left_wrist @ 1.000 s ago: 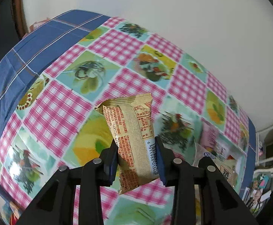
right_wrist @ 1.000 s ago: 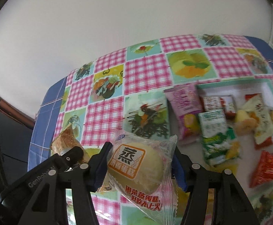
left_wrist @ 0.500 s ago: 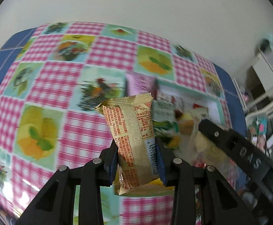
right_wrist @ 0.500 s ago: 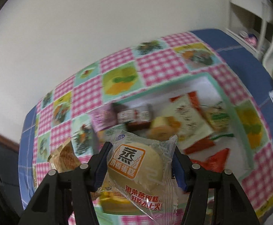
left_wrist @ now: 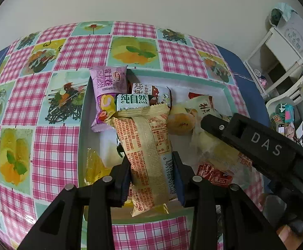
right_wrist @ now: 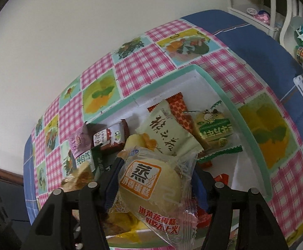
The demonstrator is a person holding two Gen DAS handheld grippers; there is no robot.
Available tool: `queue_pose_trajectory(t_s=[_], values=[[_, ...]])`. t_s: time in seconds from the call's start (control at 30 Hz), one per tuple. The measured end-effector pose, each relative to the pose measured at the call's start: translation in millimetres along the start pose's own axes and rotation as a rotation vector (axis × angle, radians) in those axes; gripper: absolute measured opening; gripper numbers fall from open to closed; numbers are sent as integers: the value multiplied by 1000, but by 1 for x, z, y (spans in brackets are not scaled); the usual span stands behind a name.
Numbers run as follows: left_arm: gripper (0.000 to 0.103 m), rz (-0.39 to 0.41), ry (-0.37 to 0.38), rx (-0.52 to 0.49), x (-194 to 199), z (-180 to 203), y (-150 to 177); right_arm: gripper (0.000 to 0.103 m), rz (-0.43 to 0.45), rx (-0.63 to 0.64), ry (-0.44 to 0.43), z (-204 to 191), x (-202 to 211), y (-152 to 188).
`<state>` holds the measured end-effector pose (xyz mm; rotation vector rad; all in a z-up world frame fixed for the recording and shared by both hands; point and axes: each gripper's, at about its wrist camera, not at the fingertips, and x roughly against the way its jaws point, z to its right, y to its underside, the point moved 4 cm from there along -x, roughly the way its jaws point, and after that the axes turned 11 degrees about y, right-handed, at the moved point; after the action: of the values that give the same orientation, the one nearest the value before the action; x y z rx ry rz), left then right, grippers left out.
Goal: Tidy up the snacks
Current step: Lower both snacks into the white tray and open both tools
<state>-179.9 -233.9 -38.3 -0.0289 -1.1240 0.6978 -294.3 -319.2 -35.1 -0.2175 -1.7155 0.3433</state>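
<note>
In the left wrist view the left gripper point(left_wrist: 151, 173) sits at the bottom centre of the frame, its jaws pressed onto a tan snack packet point(left_wrist: 146, 145) with red print and a barcode; the packet stands up between the pads and hangs over the tray point(left_wrist: 82, 112), a shallow white box with a mint-green rim that fills the middle of the frame. In the tray lie a purple packet point(left_wrist: 107, 87) at the upper left, leaning over the rim; a green-and-white packet point(left_wrist: 132, 101) just beside it; a brown-and-white packet point(left_wrist: 151, 91) behind that; a small round pastry point(left_wrist: 180, 123) right of centre; and a red wrapper point(left_wrist: 213, 177) at the lower right. The right gripper's black arm crosses in from the right edge of this frame.

In the right wrist view the right gripper point(right_wrist: 155, 185) is at the bottom centre; a clear-wrapped steamed cake point(right_wrist: 151, 185) with an orange label sits between its jaws, which have just been opening; the left pad is against the wrapper, but whether the right pad still presses on it I cannot tell. The cake hangs over the near part of the tray point(right_wrist: 251, 137); beyond it lie a pale green packet point(right_wrist: 170, 133), an orange checked packet point(right_wrist: 180, 110) and a green-and-yellow packet point(right_wrist: 213, 127). The tray rests on a pink checked tablecloth point(right_wrist: 143, 66) with fruit panels, which fills the upper middle of the frame.
</note>
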Motion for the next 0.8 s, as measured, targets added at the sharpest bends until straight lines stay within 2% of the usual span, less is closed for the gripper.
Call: queue_pose_trajectory(t_s=[0.17, 0.23, 0.33, 0.5, 0.6, 0.7, 0.8], values=[[55, 23, -18, -23, 12, 1, -3, 73, 10, 22, -11, -7, 5, 0], [56, 23, -11, -18, 15, 0, -4, 74, 12, 15, -22, -7, 7, -1], [64, 37, 4, -4, 25, -2, -5, 76, 13, 9, -30, -4, 8, -1], [68, 72, -31, 36, 42, -17, -6, 78, 15, 8, -26, -3, 12, 2], [75, 109, -102, 63, 55, -34, -6, 80, 22, 24, -18, -5, 17, 8], [84, 130, -204, 96, 65, -55, -6, 83, 38, 58, -14, -12, 25, 16], [91, 124, -303, 122, 71, -77, -2, 91, 66, 94, -9, -21, 35, 27]])
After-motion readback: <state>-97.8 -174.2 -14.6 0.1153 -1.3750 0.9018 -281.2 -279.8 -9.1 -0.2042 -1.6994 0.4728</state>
